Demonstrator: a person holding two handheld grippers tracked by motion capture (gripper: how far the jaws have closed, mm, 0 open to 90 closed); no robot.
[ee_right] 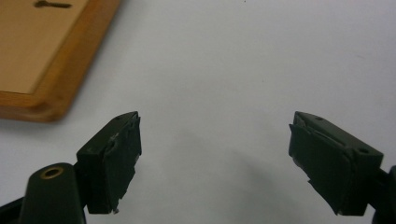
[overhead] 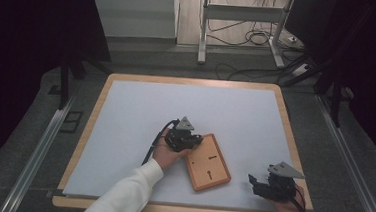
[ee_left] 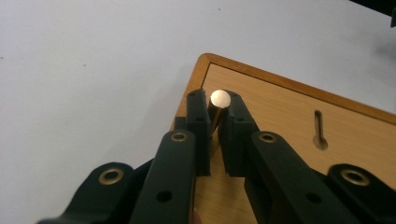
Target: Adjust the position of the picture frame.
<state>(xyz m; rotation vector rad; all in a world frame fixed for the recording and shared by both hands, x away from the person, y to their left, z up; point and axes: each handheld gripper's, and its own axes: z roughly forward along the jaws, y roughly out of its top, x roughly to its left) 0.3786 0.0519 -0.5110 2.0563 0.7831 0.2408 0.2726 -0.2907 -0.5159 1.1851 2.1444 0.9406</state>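
Observation:
A flat wooden board with two keyhole slots lies on the white table mat, right of centre. My left gripper reaches over the board's near-left corner. In the left gripper view its jaws are shut on a small brass-coloured pin with a round shiny head, which stands upright at the corner of the board. My right gripper rests near the table's front right edge. In the right gripper view it stands wide open over bare mat, with the board's corner off to its left.
The white mat sits inside a wooden table rim. One keyhole slot shows to the right of the held pin. Beyond the table are a metal stand, floor cables and dark curtains.

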